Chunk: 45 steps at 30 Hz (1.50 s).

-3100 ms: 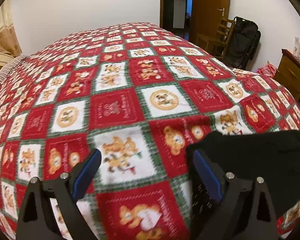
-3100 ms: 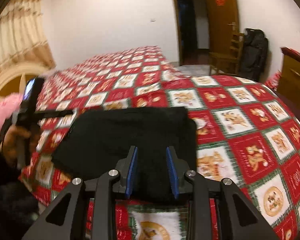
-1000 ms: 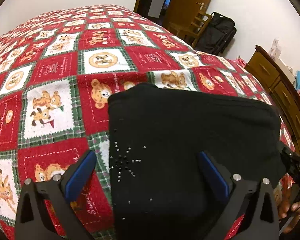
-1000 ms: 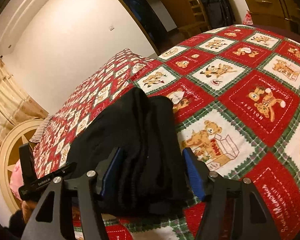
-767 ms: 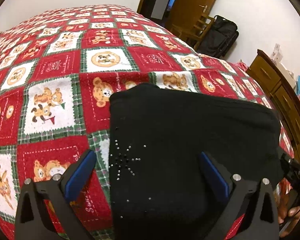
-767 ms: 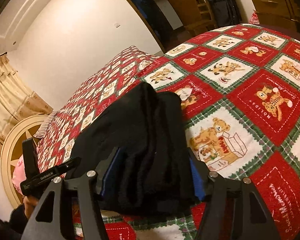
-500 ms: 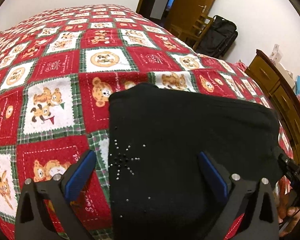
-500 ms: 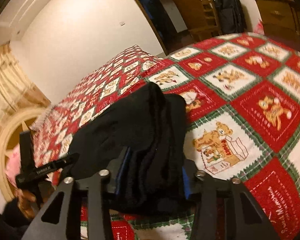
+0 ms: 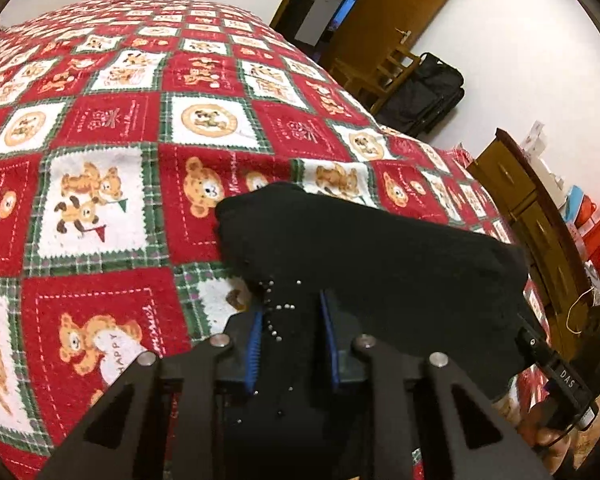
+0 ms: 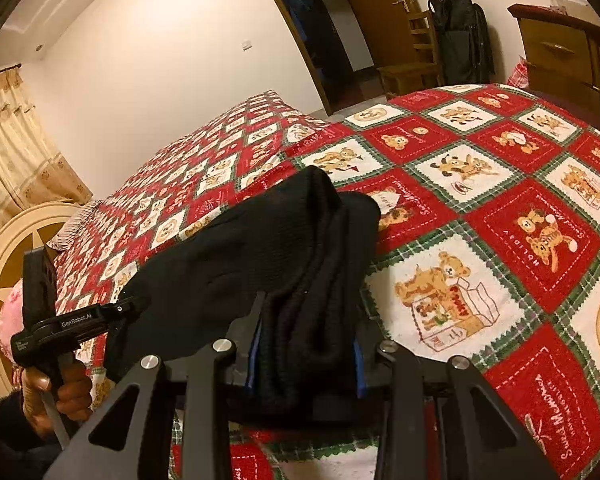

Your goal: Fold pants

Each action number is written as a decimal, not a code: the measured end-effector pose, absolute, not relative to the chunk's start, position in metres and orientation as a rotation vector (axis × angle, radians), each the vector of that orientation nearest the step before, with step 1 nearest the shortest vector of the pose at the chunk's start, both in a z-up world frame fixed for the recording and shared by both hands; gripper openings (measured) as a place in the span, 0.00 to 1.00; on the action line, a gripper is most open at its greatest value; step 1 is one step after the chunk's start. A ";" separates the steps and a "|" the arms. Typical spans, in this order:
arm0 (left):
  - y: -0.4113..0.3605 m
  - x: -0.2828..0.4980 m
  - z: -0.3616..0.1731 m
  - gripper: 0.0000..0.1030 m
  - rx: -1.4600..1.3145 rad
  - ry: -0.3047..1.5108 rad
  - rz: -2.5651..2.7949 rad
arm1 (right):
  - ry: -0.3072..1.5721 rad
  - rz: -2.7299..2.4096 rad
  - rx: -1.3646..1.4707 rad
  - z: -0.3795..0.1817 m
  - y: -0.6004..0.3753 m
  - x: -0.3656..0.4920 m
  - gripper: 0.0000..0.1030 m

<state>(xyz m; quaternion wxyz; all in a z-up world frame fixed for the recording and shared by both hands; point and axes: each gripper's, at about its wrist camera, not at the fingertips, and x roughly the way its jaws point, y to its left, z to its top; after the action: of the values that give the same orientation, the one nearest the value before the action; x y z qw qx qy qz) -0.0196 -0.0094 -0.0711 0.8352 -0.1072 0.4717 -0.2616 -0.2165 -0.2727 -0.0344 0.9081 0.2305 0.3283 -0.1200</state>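
The black pants (image 9: 380, 264) lie folded on a red, white and green teddy-bear bedspread (image 9: 100, 200). In the left wrist view my left gripper (image 9: 292, 340) is closing on the near left edge of the pants, its blue pads pressing the fabric by the small studs. In the right wrist view my right gripper (image 10: 306, 356) is closing on the thick folded right edge of the pants (image 10: 260, 248), which bulges up between its pads. The pants sag between the two grips. A hand (image 10: 68, 392) holds the other gripper at the lower left.
A wooden dresser (image 9: 532, 208) stands close to the bed's right side. A wooden chair (image 9: 380, 72) and a black bag (image 9: 424, 96) sit by the open door. The round headboard (image 10: 4, 248) and a pink item (image 10: 8, 316) are at the far left.
My left jaws went from wide open around the pants to pinched on their near edge. The right jaws narrowed onto the folded edge. The fabric has bunched and lifted between them.
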 end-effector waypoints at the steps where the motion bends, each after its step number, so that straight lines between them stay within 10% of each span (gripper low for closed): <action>1: -0.008 -0.019 -0.073 0.36 -0.245 1.004 -0.539 | 0.679 -0.246 0.485 -0.034 -0.274 -0.217 0.34; 10: -0.018 -0.016 -0.073 0.57 -0.255 1.019 -0.537 | 0.670 -0.202 0.676 -0.049 -0.300 -0.219 0.54; 14: -0.020 -0.016 -0.072 0.30 -0.217 1.003 -0.515 | 0.684 -0.219 0.615 -0.045 -0.292 -0.216 0.43; 20: -0.021 -0.019 -0.063 0.17 -0.181 0.996 -0.523 | 0.710 -0.275 0.405 -0.025 -0.263 -0.206 0.29; 45: 0.013 0.001 -0.014 0.15 -0.034 0.806 -0.374 | 0.634 -0.136 0.252 0.026 -0.203 -0.139 0.28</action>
<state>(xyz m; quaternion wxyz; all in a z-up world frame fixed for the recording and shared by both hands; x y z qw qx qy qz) 0.0012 0.0130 -0.0142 0.9028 -0.0166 0.3898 -0.1808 -0.1389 -0.2028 0.0260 0.9401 0.1236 0.3107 -0.0667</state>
